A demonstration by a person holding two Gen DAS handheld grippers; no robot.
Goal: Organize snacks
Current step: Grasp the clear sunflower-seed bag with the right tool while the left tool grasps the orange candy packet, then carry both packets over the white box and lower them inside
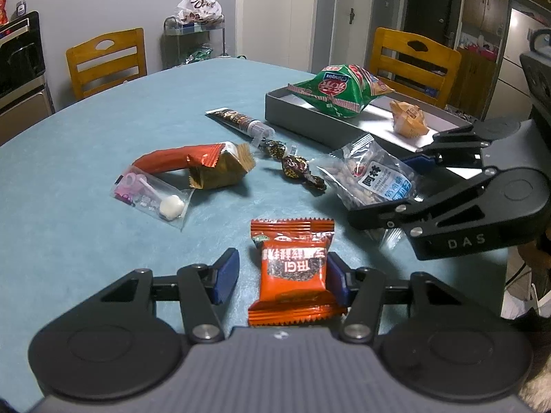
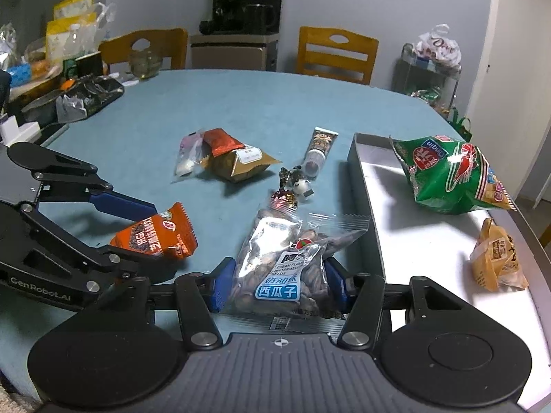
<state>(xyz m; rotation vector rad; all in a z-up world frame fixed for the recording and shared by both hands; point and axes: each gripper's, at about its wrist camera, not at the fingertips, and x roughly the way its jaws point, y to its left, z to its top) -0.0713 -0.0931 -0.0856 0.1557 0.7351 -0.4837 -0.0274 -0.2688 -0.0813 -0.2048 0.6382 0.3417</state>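
While I hold both grippers low over the table:
left gripper [image 1: 282, 275]: half spread; orange packet [image 1: 292, 275] lengthwise between fingers, one pad touching
right gripper [image 2: 278, 280]: pinching seed bag [image 2: 286, 258]
tray [image 2: 365, 186]: right of bag, nearer my right

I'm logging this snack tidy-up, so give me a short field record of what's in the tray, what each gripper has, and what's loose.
tray: green chip bag, yellow wrapped snack
left gripper: orange snack packet between its fingers
right gripper: closed on watermelon seed packet
loose on table: tube, dark candies
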